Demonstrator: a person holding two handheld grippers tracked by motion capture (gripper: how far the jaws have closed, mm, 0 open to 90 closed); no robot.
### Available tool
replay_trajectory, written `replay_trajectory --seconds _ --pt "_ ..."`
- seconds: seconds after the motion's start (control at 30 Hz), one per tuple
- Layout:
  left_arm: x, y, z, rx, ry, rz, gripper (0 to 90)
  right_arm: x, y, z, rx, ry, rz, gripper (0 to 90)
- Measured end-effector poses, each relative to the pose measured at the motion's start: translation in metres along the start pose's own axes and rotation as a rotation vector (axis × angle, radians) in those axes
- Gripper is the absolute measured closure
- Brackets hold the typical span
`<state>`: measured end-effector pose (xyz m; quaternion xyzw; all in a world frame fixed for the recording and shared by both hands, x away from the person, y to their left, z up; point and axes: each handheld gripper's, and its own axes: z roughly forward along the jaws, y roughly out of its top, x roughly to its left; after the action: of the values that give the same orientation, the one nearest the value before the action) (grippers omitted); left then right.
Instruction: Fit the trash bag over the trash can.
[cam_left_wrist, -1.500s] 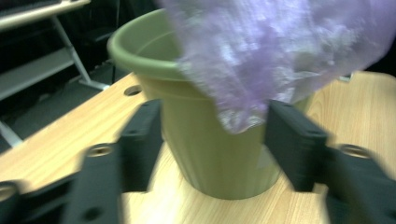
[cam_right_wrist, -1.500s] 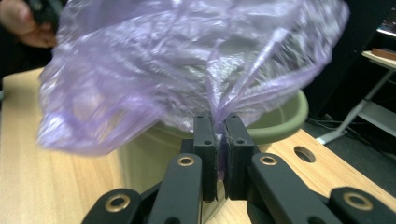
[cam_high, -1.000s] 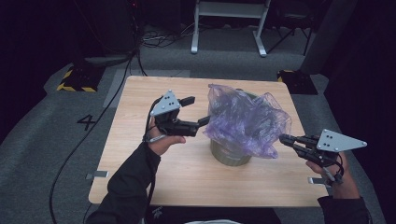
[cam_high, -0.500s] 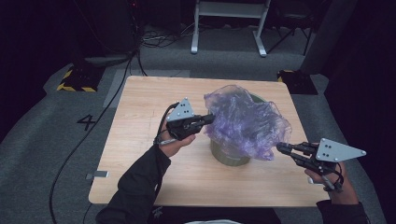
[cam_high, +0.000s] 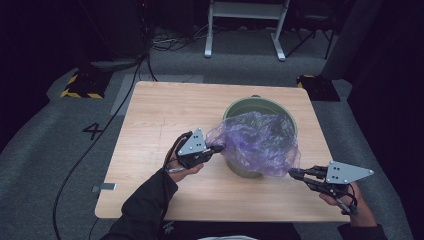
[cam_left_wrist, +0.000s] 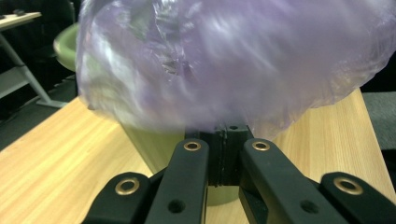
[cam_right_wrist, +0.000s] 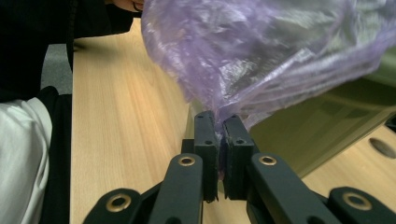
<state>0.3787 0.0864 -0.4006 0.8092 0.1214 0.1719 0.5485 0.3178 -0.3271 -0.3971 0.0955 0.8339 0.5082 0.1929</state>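
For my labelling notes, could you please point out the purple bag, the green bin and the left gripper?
purple bag (cam_high: 262, 142), high view, crinkled middle.
green bin (cam_high: 240, 105), high view, left rim.
left gripper (cam_high: 218, 148), high view, jaw tips.

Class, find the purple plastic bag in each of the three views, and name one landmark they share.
High view: purple plastic bag draped over the green bin, centre-right on the table.
Left gripper view: bag across the upper frame.
Right gripper view: bag upper right, above the fingers.
Shared landmark: the green bin.
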Motion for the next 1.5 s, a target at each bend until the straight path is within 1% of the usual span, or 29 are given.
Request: replay_trajectory --seconds 0.07,0.13,0.23,0.4,0.43,0.57,0.6,0.67,0.7,0.73,0.77,0.8,0.83,0.87,0.9,0.93,0.97,1.03,1.07,1.1,1.13,1.17,1.2,1.23,1.33,1.37,1.4,1.47,1.5 --pt "0.000 -0.006 0.003 0.005 -0.007 -0.004 89.4 0.000 -0.005 0.004 0.021 -0.001 0.004 86.3" --pt "0.000 -0.011 0.007 0.041 0.017 0.020 89.3 -0.001 -0.009 0.007 0.039 -0.004 0.016 86.1" --pt "0.002 -0.018 0.012 0.077 0.028 0.032 89.1 -0.003 -0.016 0.012 0.064 -0.015 0.032 85.5" --pt "0.006 -0.023 0.014 0.083 0.034 0.026 86.5 -0.007 -0.023 0.015 0.088 -0.041 0.055 85.1" --pt "0.009 -0.025 0.014 0.088 0.038 0.033 85.4 -0.010 -0.025 0.014 0.096 -0.062 0.063 85.2" --pt "0.015 -0.031 0.012 0.081 0.008 -0.015 80.9 -0.016 -0.030 0.012 0.099 -0.102 0.091 85.1" --pt "0.016 -0.032 0.012 0.072 -0.004 -0.023 79.1 -0.018 -0.032 0.011 0.097 -0.106 0.100 83.7" --pt "0.015 -0.032 0.011 0.070 -0.007 -0.027 77.8 -0.019 -0.033 0.011 0.092 -0.112 0.107 82.0" --pt "0.015 -0.031 0.010 0.071 -0.008 -0.020 77.8 -0.021 -0.034 0.010 0.083 -0.125 0.124 68.4" --pt "0.015 -0.031 0.010 0.071 -0.008 -0.020 78.1 -0.021 -0.034 0.009 0.078 -0.132 0.134 59.9" --pt "0.013 -0.029 0.009 0.076 -0.001 -0.006 79.2 -0.022 -0.034 0.008 0.080 -0.136 0.145 51.3" --pt "0.013 -0.029 0.009 0.076 -0.001 -0.006 81.4 -0.022 -0.034 0.008 0.080 -0.136 0.145 51.3" --pt "0.012 -0.029 0.009 0.075 0.002 -0.005 82.8 -0.023 -0.033 0.004 0.071 -0.127 0.161 41.2" --pt "0.012 -0.029 0.009 0.075 0.002 -0.005 84.1 -0.023 -0.033 0.004 0.071 -0.127 0.161 41.2" --pt "0.012 -0.028 0.009 0.081 0.007 0.000 84.9 -0.023 -0.031 -0.002 0.054 -0.131 0.166 34.0" --pt "0.012 -0.028 0.009 0.079 0.007 0.003 84.9 -0.023 -0.031 -0.002 0.054 -0.131 0.166 34.0" --pt "0.012 -0.028 0.009 0.079 0.012 0.001 85.0 -0.024 -0.030 -0.010 0.041 -0.152 0.176 31.5" --pt "0.012 -0.028 0.010 0.082 0.011 0.005 83.9 -0.027 -0.027 -0.017 0.013 -0.169 0.203 31.3" --pt "0.012 -0.028 0.010 0.082 0.011 0.005 83.9 -0.027 -0.027 -0.017 0.013 -0.169 0.203 31.3" --pt "0.012 -0.028 0.010 0.083 0.021 0.007 84.0 -0.029 -0.022 -0.024 -0.016 -0.190 0.210 29.9" --pt "0.012 -0.028 0.010 0.083 0.021 0.007 84.7 -0.029 -0.022 -0.024 -0.016 -0.190 0.210 29.9" --pt "0.012 -0.027 0.009 0.078 0.024 0.005 85.9 -0.029 -0.018 -0.029 -0.031 -0.180 0.202 26.4" --pt "0.012 -0.027 0.009 0.078 0.024 0.005 86.3 -0.028 -0.017 -0.031 -0.019 -0.172 0.185 23.9" --pt "0.012 -0.027 0.008 0.080 0.039 0.016 87.1 -0.027 -0.017 -0.032 -0.007 -0.181 0.169 23.2" --pt "0.013 -0.027 0.007 0.074 0.047 0.005 87.9 -0.029 -0.021 -0.034 0.019 -0.200 0.178 22.5" --pt "0.014 -0.028 0.007 0.073 0.049 -0.001 88.2 -0.032 -0.026 -0.034 0.033 -0.227 0.207 21.4" --pt "0.014 -0.028 0.007 0.077 0.054 0.004 88.5 -0.034 -0.030 -0.034 0.044 -0.237 0.223 21.0" --pt "0.014 -0.028 0.007 0.078 0.057 0.002 88.5 -0.036 -0.033 -0.034 0.058 -0.243 0.232 20.8" --pt "0.014 -0.028 0.006 0.075 0.067 0.002 88.5 -0.038 -0.038 -0.033 0.082 -0.239 0.243 20.2"
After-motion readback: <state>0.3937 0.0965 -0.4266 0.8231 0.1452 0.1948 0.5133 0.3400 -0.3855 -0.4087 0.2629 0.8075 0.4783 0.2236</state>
